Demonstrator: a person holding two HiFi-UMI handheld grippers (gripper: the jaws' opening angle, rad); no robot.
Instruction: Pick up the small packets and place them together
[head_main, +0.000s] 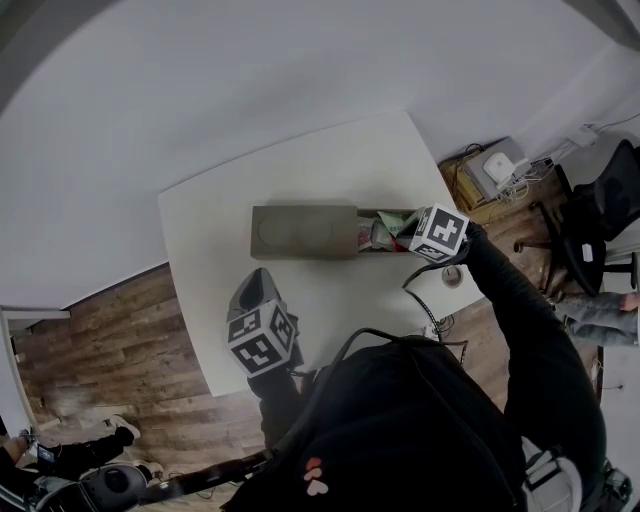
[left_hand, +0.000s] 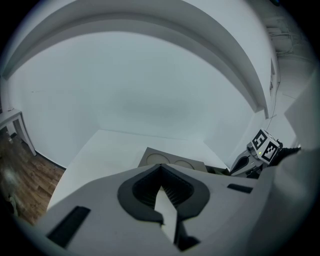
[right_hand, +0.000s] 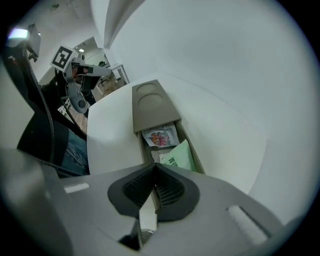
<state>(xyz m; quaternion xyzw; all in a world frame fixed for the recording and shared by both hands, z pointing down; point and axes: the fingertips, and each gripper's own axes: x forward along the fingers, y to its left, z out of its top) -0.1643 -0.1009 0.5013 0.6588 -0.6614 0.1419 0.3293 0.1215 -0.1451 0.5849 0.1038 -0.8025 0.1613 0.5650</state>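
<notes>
Hanging over the open end of a long grey-brown box (head_main: 300, 232), the right claw (right_hand: 155, 169) has its jaws pressed together. A green packet (right_hand: 179, 155) stands tilted in the box right at the claw's tips. Its lower edge passes behind the claw, so I cannot tell whether it is pinched. Just beyond it, a packet with a colourful picture (right_hand: 161, 137) lies flat in the same open section. The left claw (left_hand: 161, 174) is closed tight as well, with nothing between its jaws. It hovers over the near part of the table (head_main: 330, 160), well apart from the box.

The table is white, and a lid (right_hand: 149, 100) with two round recesses covers the box's other half. A white wall rises behind the table and a wooden floor (head_main: 110, 330) lies around it. A black office chair (head_main: 590, 215) stands off to the right.

In the head view the person's dark sleeve and body hide the table's near edge, and the marker cube (head_main: 440, 232) covers the right claw's tips. The print on the green packet is too small to read.
</notes>
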